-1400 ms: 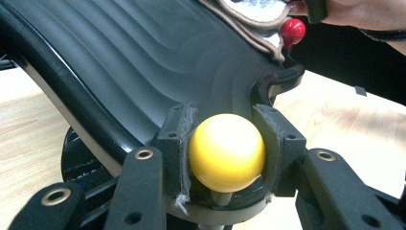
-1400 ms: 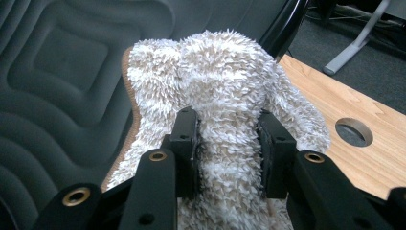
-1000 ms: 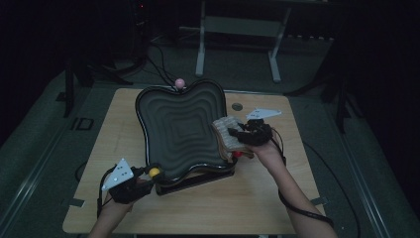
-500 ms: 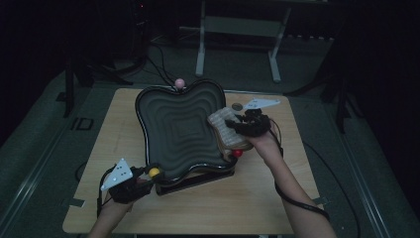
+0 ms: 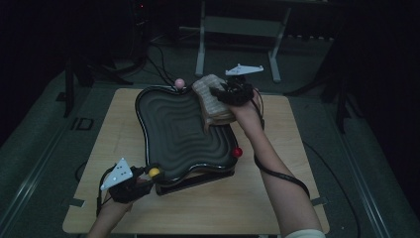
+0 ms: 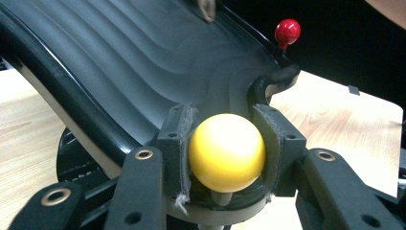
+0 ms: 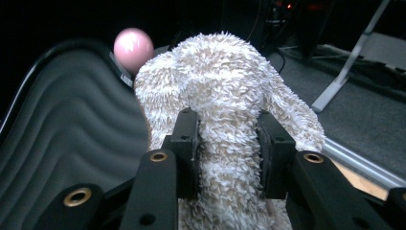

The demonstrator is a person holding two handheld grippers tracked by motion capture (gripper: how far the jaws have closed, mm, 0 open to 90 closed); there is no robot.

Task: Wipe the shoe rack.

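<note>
Now | right gripper (image 5: 216,94) jaws clamp fluffy cloth (image 5: 213,99) over black tray (image 5: 173,129) | left gripper (image 5: 148,174) jaws grip yellow knob (image 5: 154,172)

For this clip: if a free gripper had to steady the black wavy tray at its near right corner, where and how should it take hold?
Probably the red ball knob on that corner of the tray. It stands on a short stem proud of the rim, so jaws can come in level from outside the corner and close across the ball, just as the left gripper grips the yellow knob.
</note>
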